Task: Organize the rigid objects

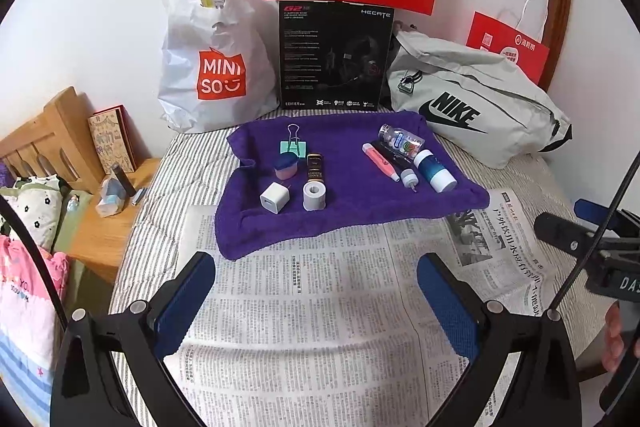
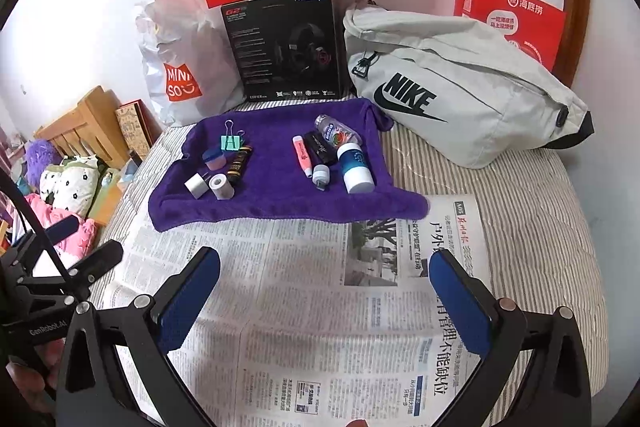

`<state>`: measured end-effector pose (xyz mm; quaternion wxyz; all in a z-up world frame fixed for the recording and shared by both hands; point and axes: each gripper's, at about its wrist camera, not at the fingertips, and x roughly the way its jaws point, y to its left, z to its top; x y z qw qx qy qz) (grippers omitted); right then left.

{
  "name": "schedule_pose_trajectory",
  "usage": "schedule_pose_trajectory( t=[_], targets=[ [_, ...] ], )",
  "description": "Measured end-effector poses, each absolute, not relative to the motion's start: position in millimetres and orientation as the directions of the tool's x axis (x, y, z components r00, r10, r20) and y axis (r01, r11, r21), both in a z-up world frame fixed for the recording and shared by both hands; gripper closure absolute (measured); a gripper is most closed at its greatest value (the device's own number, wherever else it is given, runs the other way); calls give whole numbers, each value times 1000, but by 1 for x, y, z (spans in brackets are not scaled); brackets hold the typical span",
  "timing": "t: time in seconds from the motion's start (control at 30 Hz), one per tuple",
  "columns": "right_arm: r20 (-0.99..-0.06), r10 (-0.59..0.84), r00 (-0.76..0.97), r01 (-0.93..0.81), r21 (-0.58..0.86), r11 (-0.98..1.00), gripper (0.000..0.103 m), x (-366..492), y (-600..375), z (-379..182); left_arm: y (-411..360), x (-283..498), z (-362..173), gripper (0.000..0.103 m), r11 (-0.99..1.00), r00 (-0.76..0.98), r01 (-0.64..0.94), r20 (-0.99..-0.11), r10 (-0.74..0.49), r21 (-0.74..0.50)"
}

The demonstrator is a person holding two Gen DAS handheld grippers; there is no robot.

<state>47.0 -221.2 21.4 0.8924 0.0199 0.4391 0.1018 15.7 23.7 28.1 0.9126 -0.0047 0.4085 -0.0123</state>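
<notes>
Both claws, left claw (image 1: 316,301) and right claw (image 2: 324,301), hang released above newspaper (image 2: 304,307) at lower frame, while small objects (two loose clusters) lie on purple towel (image 1: 352,203) mid-frame, sorted or awaiting sorting.

Open newspaper (image 1: 320,307) ahead; bare purple towel (image 1: 352,203) lane between two item clusters; bags and black box (image 1: 334,55) walling the rear.
</notes>
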Motion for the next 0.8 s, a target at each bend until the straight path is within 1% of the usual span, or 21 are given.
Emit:
schedule_pose_trajectory(
  t=[0.3, 0.8],
  targets=[
    [-789, 188, 585, -148, 125, 981, 0, 44, -228, 18, 18, 11, 35, 1, 1000, 672, 22, -740, -30, -20],
    [-794, 187, 578, -154, 119, 981, 0, 43, -228, 14, 19, 15, 31, 1, 1000, 654, 15, -756, -25, -20]
  ],
)
